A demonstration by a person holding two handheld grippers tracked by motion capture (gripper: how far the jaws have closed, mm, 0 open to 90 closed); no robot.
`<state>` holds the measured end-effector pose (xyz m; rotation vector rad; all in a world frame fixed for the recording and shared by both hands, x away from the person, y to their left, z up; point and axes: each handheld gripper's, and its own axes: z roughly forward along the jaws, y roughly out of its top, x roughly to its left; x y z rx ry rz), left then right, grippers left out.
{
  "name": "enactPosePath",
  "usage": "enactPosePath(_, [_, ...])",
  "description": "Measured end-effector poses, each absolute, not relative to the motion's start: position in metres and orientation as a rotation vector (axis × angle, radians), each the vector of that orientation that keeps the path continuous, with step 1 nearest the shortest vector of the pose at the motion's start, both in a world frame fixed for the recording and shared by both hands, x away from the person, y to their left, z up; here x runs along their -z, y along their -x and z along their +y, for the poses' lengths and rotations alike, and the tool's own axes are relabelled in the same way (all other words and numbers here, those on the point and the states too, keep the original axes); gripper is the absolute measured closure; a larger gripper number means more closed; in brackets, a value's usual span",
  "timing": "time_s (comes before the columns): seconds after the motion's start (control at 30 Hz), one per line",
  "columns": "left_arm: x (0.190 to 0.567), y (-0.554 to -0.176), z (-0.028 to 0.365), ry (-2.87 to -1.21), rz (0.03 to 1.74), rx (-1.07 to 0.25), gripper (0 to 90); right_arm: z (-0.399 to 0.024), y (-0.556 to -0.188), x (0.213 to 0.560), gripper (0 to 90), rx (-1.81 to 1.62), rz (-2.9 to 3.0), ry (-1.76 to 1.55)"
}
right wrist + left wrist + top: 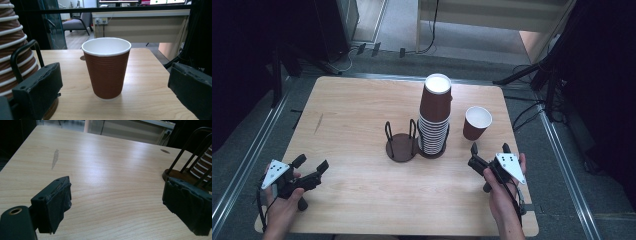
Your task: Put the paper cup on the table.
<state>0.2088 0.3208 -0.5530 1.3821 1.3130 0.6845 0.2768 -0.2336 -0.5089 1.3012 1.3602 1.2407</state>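
A single brown paper cup (477, 122) with a white inside stands upright at the table's right; the right gripper view has the cup (107, 67) straight ahead between the jaws. My right gripper (489, 148) is open, just short of it. A tall stack of brown cups (435, 116) sits in one side of a dark wire cup holder (402, 145); the holder's other side is bare. The stack (15, 50) rises at the left edge of the right gripper view. My left gripper (310, 163) rests open near the front left corner, with the holder (190, 167) off to its right.
The wooden table (352, 115) has a faint grey smear (318, 123) on its left part. Black stands and cables ring the table on the floor. A desk (140, 25) and a chair (77, 24) stand beyond the far edge.
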Motion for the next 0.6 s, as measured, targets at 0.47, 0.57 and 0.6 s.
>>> enactPosePath(0.47, [0.553, -0.209, 0.32, -1.389, 1.315, -0.691, 9.2, -0.251, -0.257, 0.523, 0.0, -1.199, 1.365, -1.313])
enactPosePath(0.57, [0.553, -0.209, 0.32, -1.389, 1.315, -0.692, 9.2, -0.256, -0.253, 0.526, 0.0, -1.187, 1.378, -1.311])
enactPosePath(0.6, [0.553, -0.209, 0.32, -1.389, 1.315, -0.691, 9.2, -0.257, -0.251, 0.526, 0.0, -1.184, 1.379, -1.308])
